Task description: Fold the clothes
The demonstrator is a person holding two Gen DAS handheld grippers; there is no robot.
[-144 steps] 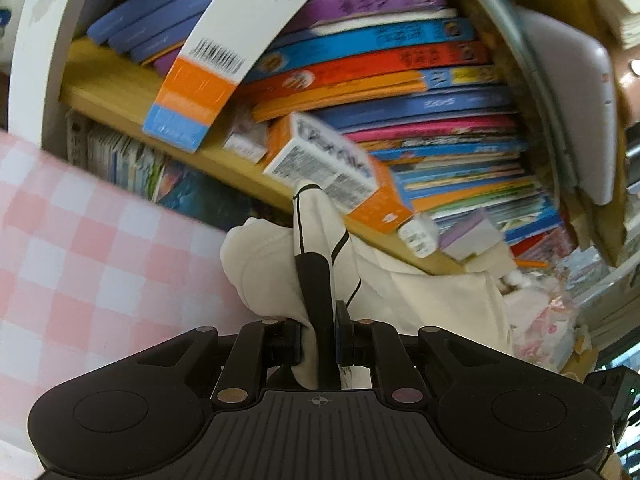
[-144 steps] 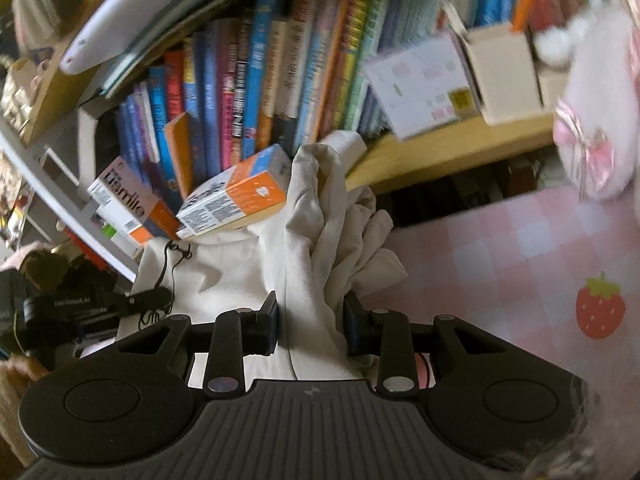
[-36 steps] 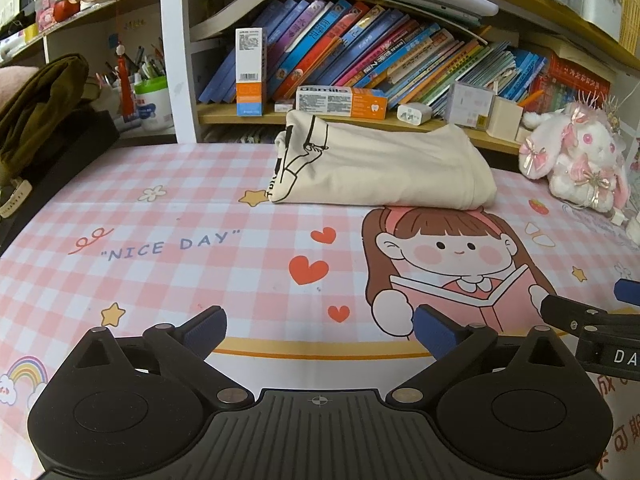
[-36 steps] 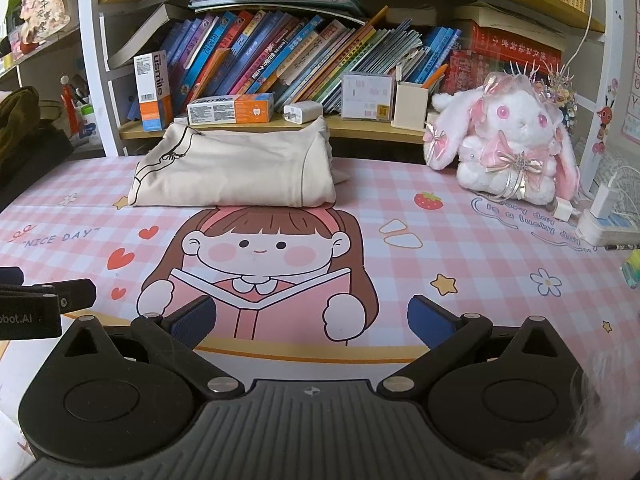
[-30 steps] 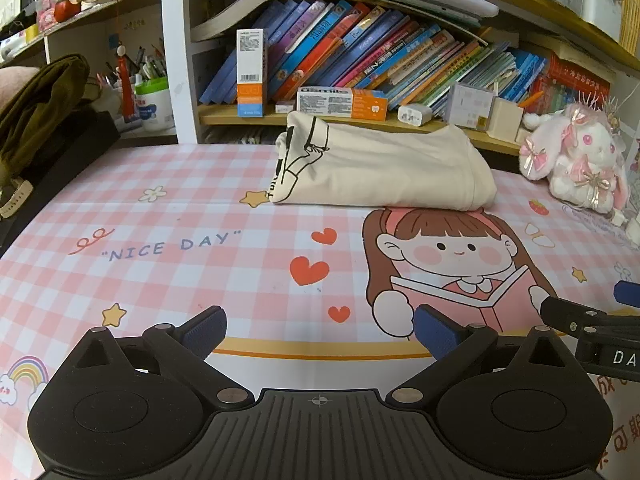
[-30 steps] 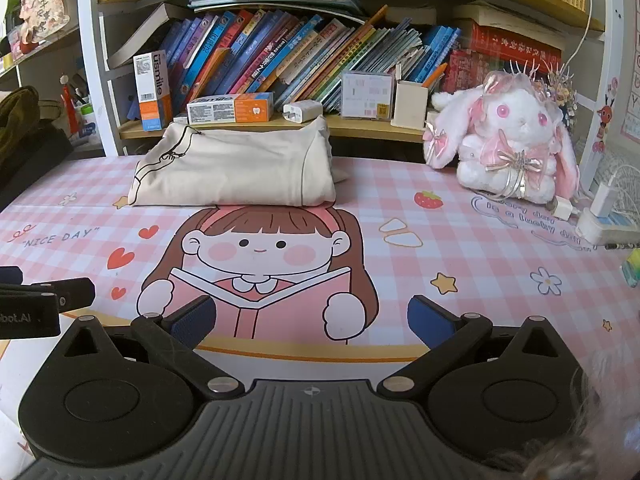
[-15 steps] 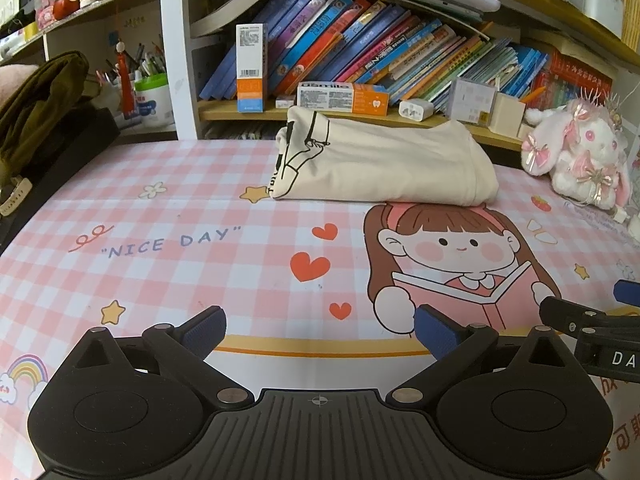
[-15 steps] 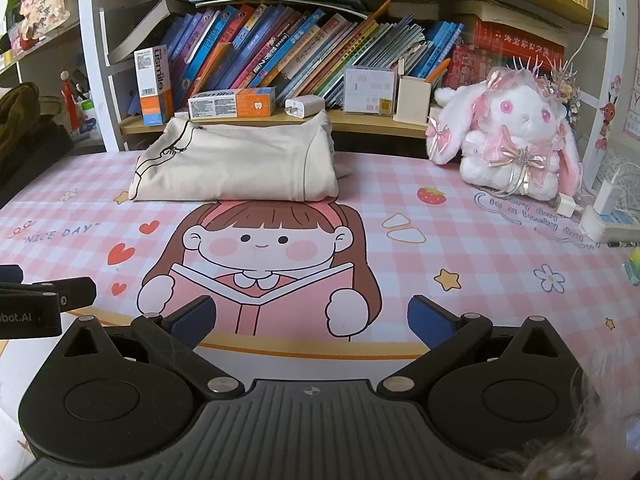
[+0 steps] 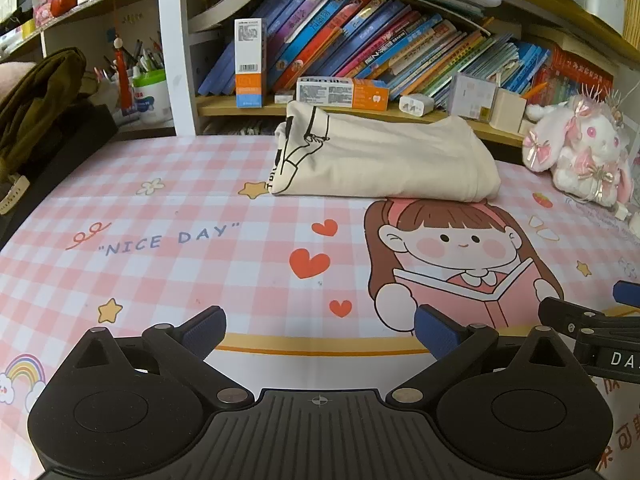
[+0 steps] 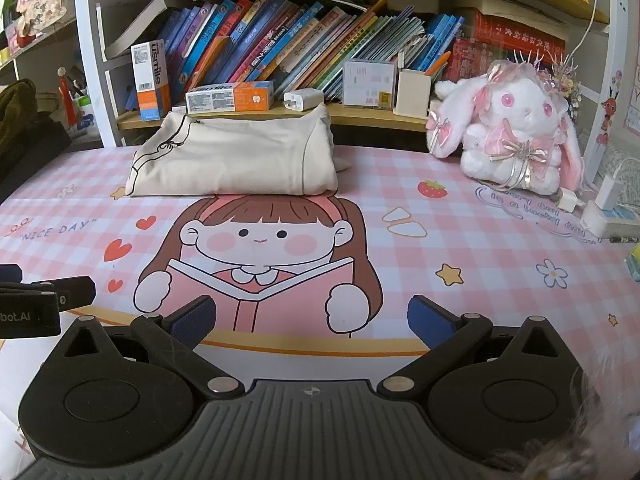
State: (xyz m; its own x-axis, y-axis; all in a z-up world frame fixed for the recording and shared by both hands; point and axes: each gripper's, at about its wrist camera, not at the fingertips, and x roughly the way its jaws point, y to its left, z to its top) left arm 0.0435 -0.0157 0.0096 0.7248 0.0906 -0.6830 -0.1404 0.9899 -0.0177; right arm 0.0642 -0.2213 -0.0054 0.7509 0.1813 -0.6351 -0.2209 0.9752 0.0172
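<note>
Resting at the far edge of the worktop (image 9: 168, 240), the cream fabric garment with a black line drawing (image 9: 384, 160) lay folded into a compact rectangular bundle, its far side just beside the low wooden shelf of leaning books (image 10: 280, 52). It sat on a pink checked mat printed with a cartoon girl reading (image 10: 256, 256), its near edge touching the top of her head. The left claw (image 9: 320, 330) hovered low over the near part of the mat, its blue-padded jaws spread wide and gripping nothing. The right claw (image 10: 310, 320) was held likewise, wide open and empty, well apart from the garment; the two claws sat side by side, each showing at the edge of the other's view. A white and pink plush rabbit (image 10: 516, 128) stood at the far right, clear of the bundle. By my reading, the folding itself looked finished: the edges seemed squared and no sleeve trailed out, save a small scrap of cloth at the bundle's right end. No second piece of clothing showed on the worktop. The next move probably called only for tucking that corner in, or for fetching another garment if one waited out of sight.
</note>
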